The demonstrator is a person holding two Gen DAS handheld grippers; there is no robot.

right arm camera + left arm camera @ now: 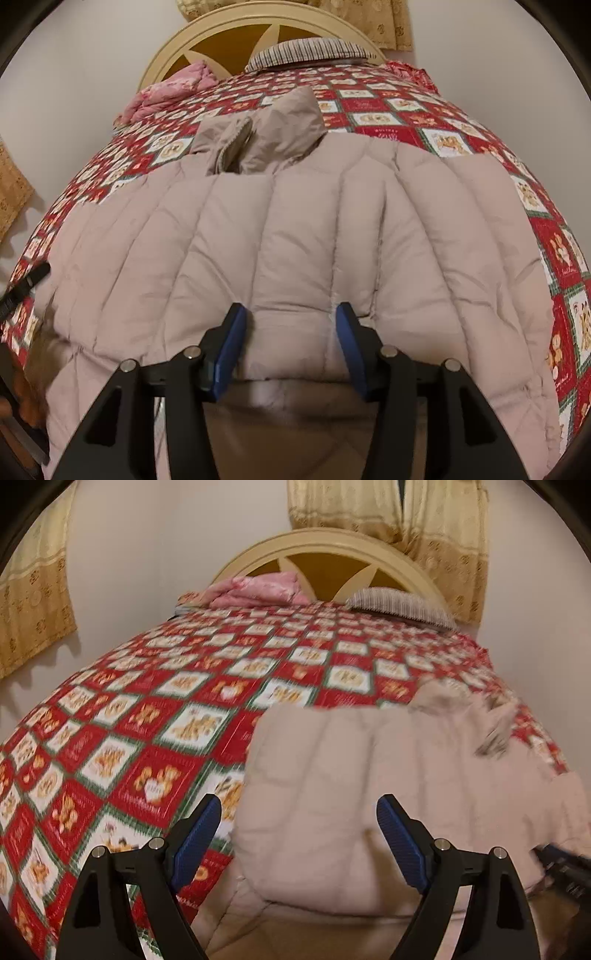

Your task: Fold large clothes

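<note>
A large beige quilted puffer jacket (295, 229) lies on the bed, collar (266, 136) toward the headboard. In the left wrist view the jacket (369, 775) fills the lower right. My left gripper (299, 812) is open, its blue-padded jaws wide apart over the jacket's left edge with nothing between them. My right gripper (290, 321) has its jaws partly closed around a puffed fold at the jacket's near hem, pinching the fabric. The other gripper shows as a black bar at the left edge (22, 291).
The bed carries a red, white and green patchwork cover (166, 701). A pink folded blanket (258, 589) and a striped pillow (402, 605) lie by the cream round headboard (332, 550). Yellow curtains (424, 524) hang behind. A white wall runs along the left.
</note>
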